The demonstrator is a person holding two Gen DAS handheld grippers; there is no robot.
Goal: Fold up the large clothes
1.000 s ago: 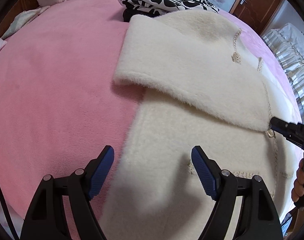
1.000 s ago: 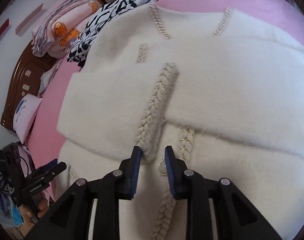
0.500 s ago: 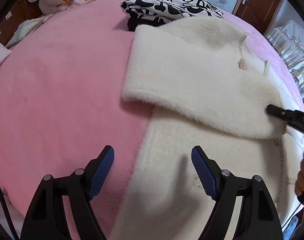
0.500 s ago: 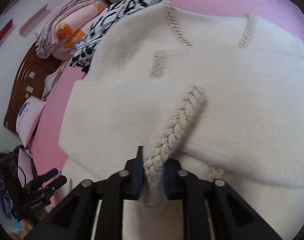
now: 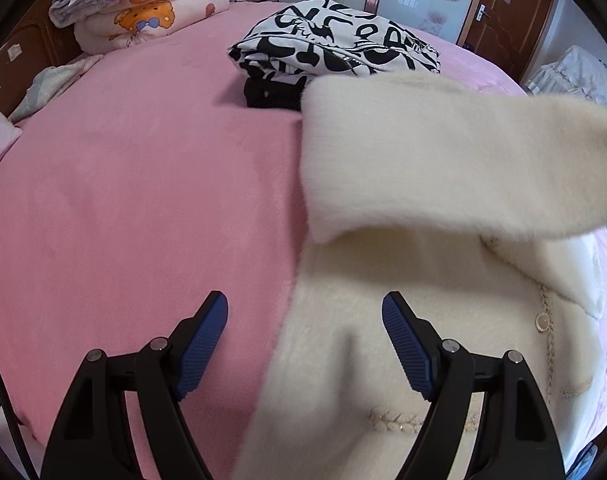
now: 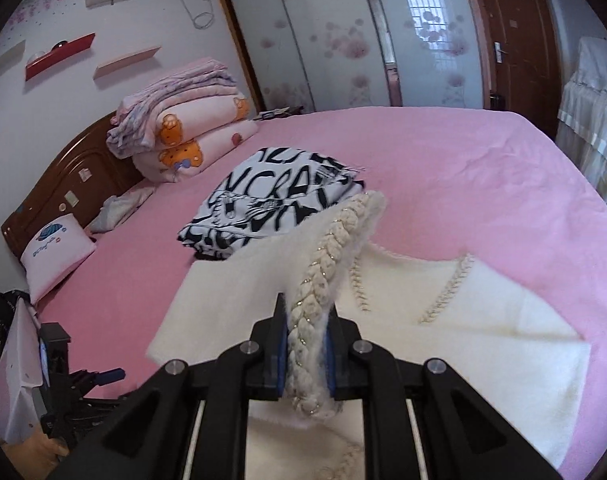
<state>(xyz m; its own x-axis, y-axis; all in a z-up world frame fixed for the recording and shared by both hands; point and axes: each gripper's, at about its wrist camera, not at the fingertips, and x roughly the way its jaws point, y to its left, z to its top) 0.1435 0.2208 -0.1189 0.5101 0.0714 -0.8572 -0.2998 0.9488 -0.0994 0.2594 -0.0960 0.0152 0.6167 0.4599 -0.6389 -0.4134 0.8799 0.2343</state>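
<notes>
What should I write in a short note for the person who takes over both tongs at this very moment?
Right tongs: shut on the braided cuff of the cream coat, with the sleeve raised off the coat body.
Left tongs: open, holding nothing, above the coat's edge near the hem.
The coat lies flat on the pink bed; a black-and-white folded garment sits behind it.
Done: sleeve gripped and lifted.
Left: probably lay the sleeve where the fold needs it, then fold the body.
</notes>
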